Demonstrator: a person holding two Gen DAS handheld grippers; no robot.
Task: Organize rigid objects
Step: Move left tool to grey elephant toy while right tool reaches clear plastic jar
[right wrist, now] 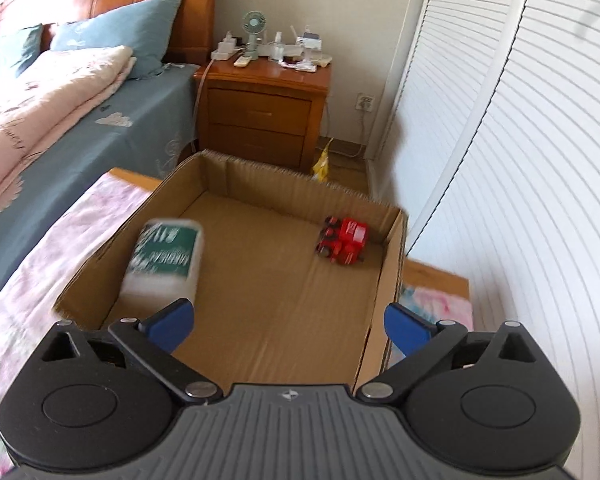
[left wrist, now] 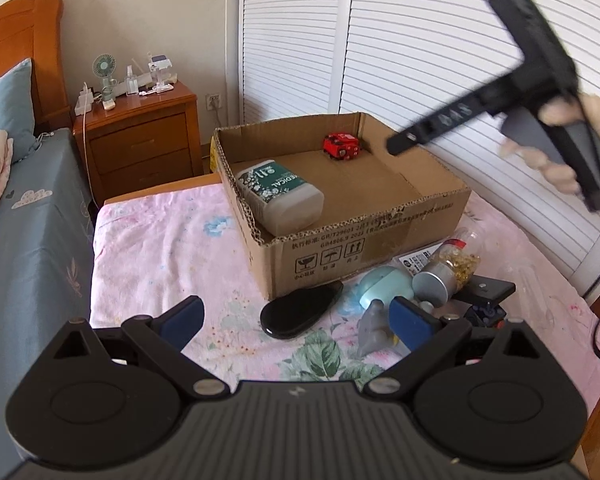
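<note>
Inside the cardboard box (right wrist: 388, 276), green-labelled white bottle (right wrist: 164, 254), blurred; both grippers' jaws apart.

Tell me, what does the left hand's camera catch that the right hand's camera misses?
Only the left wrist view shows the items waiting in front of the box: a black oval case, a mint green gadget and a jar of gold bits, plus the right gripper in the air. Only the right wrist view shows the pink quilt. Both show the cardboard box, white bottle and red toy.
</note>
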